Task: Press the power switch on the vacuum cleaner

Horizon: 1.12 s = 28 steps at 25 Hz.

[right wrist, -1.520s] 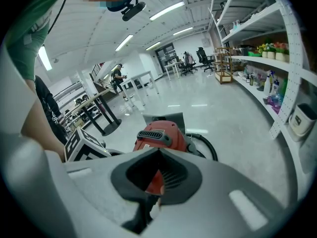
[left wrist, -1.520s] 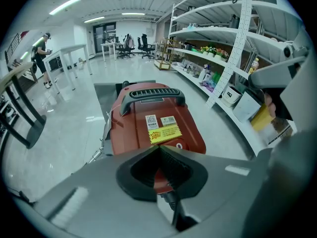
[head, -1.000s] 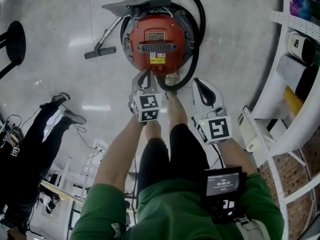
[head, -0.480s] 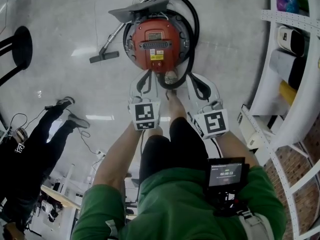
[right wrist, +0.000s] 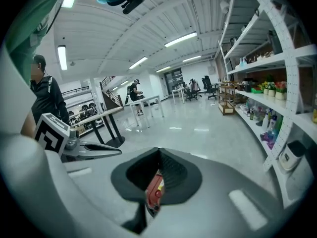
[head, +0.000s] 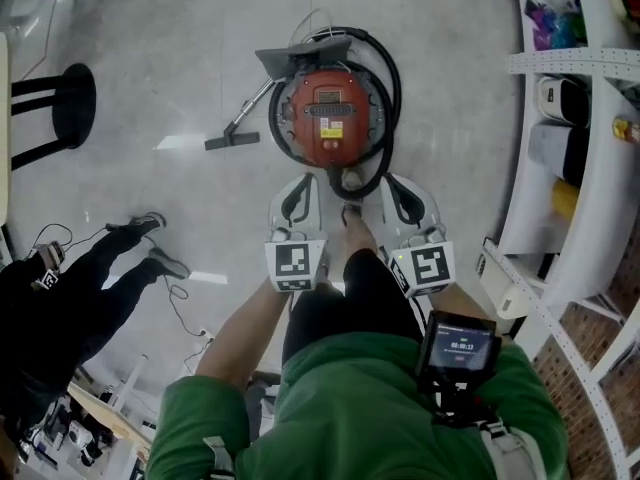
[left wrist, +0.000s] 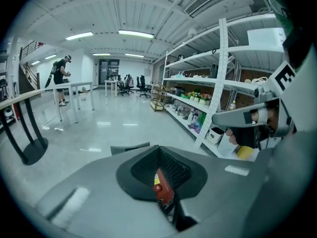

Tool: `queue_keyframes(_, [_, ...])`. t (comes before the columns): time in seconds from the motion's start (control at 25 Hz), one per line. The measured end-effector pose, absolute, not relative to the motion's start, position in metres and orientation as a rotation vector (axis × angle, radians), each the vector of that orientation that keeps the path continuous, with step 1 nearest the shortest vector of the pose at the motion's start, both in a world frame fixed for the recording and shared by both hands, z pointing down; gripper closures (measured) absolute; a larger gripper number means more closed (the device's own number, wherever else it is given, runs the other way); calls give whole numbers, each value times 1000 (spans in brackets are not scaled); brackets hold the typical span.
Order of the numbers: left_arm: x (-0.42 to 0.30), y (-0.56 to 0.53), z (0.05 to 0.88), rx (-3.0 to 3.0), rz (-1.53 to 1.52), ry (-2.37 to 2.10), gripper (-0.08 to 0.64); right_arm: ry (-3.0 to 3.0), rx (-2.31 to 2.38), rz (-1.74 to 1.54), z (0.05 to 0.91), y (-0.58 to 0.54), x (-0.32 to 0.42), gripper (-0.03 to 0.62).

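The round red vacuum cleaner (head: 331,116) stands on the grey floor, with its black hose (head: 390,88) looped round it. My left gripper (head: 297,194) and right gripper (head: 404,196) hang side by side just short of its near edge, both shut with nothing in them. Between them my outstretched foot (head: 349,181) reaches the vacuum's near rim; whether it touches the switch is unclear. In the left gripper view a sliver of the red vacuum (left wrist: 159,185) shows through the dark opening of the left gripper (left wrist: 159,157). The right gripper (right wrist: 157,168) frames the vacuum (right wrist: 154,191) the same way.
The vacuum's wand and floor nozzle (head: 232,140) lie to its left. A black stool (head: 72,108) stands at the far left. White shelving (head: 585,168) with goods runs along the right. A person in black (head: 70,288) is at the lower left.
The view has pulled back, so the vacuum looks smaller and farther. The left gripper has come off the vacuum's near edge, and both grippers now sit level, side by side.
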<state>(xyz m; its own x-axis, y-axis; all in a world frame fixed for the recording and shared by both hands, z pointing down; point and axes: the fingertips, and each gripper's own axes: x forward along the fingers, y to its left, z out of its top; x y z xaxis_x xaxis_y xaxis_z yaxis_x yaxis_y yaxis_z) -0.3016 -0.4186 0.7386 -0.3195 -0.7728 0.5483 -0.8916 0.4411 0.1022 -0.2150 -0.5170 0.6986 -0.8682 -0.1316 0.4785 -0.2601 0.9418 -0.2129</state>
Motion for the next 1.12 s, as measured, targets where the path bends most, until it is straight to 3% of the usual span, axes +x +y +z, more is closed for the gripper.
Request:
queue_keyframes(0.6, [-267,-358,545,1596,80,-2396,552,-2841,347,248,537,-443,-182,591])
queue_keyframes(1.12, [-222,-272,457,1730,-68,-2439,552,-2938,417,162,456,-351,-142,591])
